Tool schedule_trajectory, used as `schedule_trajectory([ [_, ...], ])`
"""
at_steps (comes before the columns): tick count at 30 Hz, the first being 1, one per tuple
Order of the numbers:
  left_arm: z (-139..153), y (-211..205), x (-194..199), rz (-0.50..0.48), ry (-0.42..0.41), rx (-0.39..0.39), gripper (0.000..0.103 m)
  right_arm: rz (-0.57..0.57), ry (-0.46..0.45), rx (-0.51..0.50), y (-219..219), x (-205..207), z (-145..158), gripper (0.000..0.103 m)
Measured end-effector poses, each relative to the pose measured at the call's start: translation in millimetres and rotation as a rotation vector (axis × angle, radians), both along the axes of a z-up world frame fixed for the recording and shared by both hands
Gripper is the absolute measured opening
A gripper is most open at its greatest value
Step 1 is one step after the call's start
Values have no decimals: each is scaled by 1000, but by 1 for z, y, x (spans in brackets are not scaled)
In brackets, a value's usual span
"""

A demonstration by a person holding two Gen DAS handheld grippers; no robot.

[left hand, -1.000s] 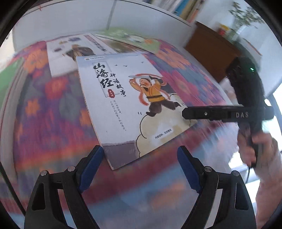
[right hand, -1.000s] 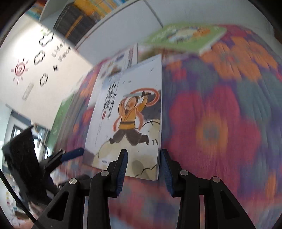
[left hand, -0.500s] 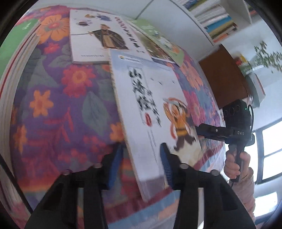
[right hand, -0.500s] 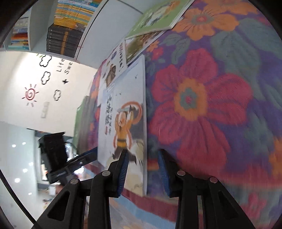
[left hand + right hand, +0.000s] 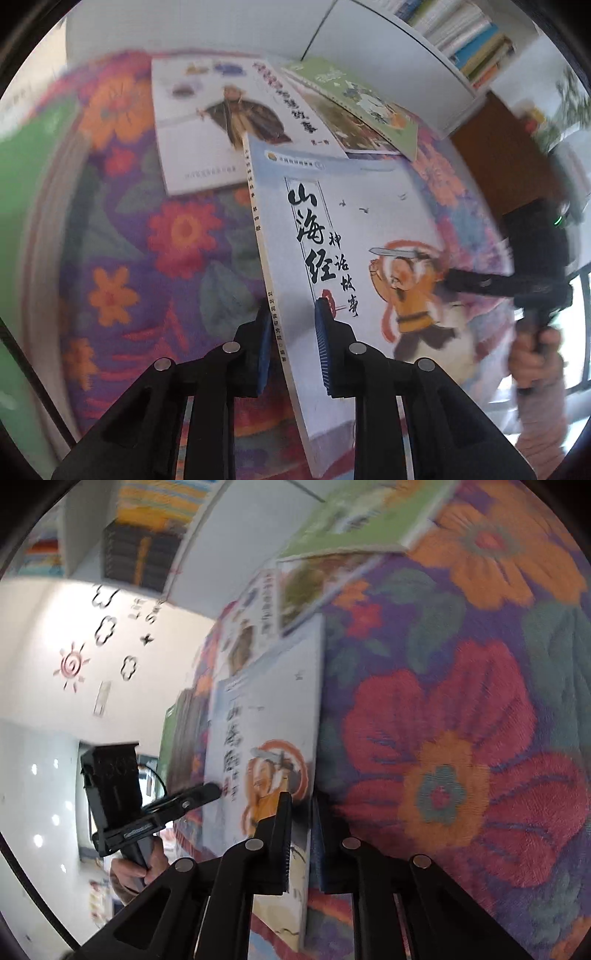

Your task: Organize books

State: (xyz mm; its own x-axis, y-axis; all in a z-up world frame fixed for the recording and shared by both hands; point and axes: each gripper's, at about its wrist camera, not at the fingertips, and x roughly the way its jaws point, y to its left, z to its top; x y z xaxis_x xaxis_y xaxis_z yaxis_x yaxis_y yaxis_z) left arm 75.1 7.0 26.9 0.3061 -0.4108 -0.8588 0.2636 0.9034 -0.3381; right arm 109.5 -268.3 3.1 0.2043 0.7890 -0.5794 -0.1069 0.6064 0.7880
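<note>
A white storybook [image 5: 369,236] with black brush lettering and a cartoon figure in orange is gripped from two sides. My left gripper [image 5: 293,350] is closing tight on its spine edge near the lower corner, blue pads pressing both faces. In the right wrist view my right gripper [image 5: 301,834] is closing on the opposite long edge of the same book [image 5: 266,709], with the cover between its pads. The book sits tilted above the floral cloth [image 5: 147,240]. Each gripper shows in the other's view: the right gripper [image 5: 476,284] and the left gripper [image 5: 207,794].
Beyond the held book lie a white book with a robed figure [image 5: 221,122], a green book [image 5: 362,99] and one under it. A green stack [image 5: 26,166] sits at the left edge. A bookshelf [image 5: 461,37] and brown cabinet [image 5: 506,155] stand behind. A hand [image 5: 535,358] holds the right gripper.
Both grippers have closed onto the storybook, the left from wide open around its spine edge, the right on the far edge. The book has tilted up from lying flat.
</note>
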Motion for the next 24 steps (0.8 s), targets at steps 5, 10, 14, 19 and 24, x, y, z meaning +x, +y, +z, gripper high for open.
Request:
schedule_trajectory([
  [5,6,-2,4,-38,5,21,19,31,-48,-33,12,-11,29,10],
  [10,12,2,4,-52,1,19,19,78,-102,-68,30,-21,47,10],
  [14,19,-4,0,-67,-21,23,19,85,-105,-76,37,-23,48,10],
  [19,31,-8,-4,-88,-48,34,19,77,-101,-62,41,-19,50,10],
  [24,49,0,-5,-88,-86,12,20,88,-127,-60,49,-19,66,11],
])
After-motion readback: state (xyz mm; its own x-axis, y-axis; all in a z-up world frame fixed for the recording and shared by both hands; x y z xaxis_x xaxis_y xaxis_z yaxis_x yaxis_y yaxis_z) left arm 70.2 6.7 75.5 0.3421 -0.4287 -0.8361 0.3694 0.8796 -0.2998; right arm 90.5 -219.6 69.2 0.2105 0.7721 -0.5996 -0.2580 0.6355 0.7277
